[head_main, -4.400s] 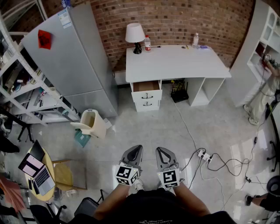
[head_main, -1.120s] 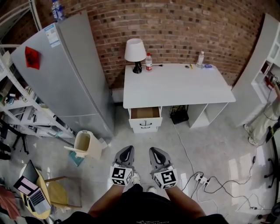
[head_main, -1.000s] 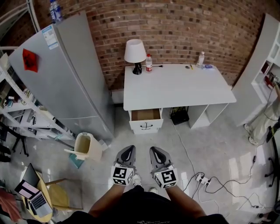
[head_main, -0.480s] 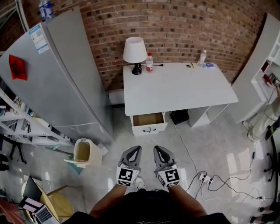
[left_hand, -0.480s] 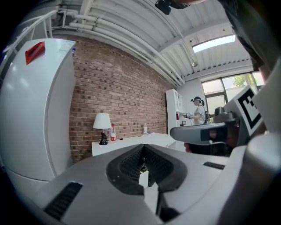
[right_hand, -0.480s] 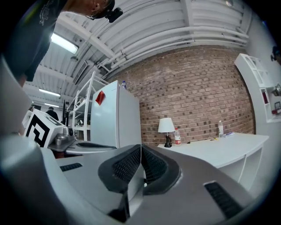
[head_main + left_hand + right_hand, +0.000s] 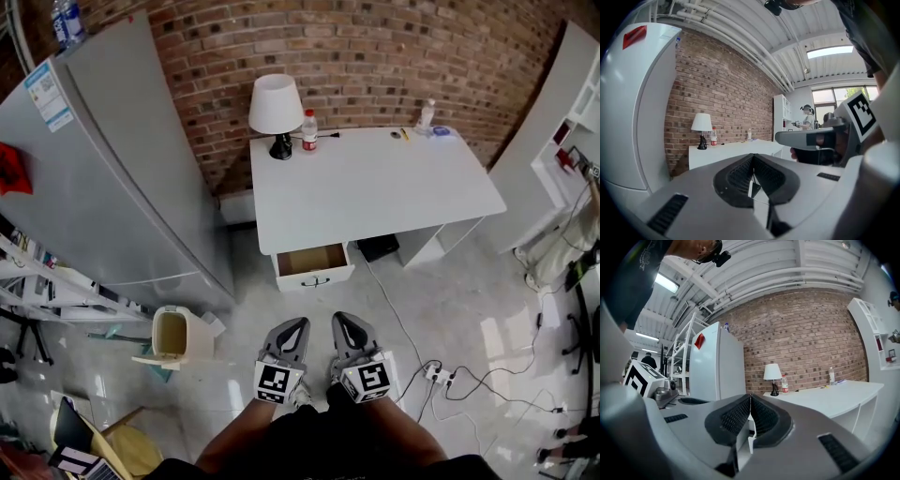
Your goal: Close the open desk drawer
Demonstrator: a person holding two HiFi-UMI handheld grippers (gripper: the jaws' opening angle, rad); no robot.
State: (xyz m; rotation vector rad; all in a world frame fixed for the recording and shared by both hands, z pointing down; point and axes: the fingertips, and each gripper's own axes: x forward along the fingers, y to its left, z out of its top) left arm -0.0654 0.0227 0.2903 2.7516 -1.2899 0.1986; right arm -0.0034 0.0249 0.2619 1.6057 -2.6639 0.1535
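Note:
The white desk [image 7: 375, 187] stands against the brick wall. Its top left drawer [image 7: 312, 265] is pulled out, showing a brown inside and a white front with a dark handle. Both grippers are held side by side low in the head view, over the floor and well short of the drawer. My left gripper [image 7: 296, 325] is shut with nothing in it, its pads meeting in the left gripper view [image 7: 752, 157]. My right gripper [image 7: 342, 321] is shut and empty too, and points toward the desk [image 7: 834, 397] in the right gripper view [image 7: 750, 397].
A tall grey fridge [image 7: 112, 169] stands left of the desk, with a beige bin [image 7: 171, 336] on the floor before it. A lamp [image 7: 275, 103] and bottles [image 7: 308, 129] sit on the desk. A power strip with cables [image 7: 437, 373] lies at the right, near a white shelf unit [image 7: 553, 122].
The person has walked closer to the desk, so the drawer now lies nearer to both grippers. The grippers stay shut, side by side.

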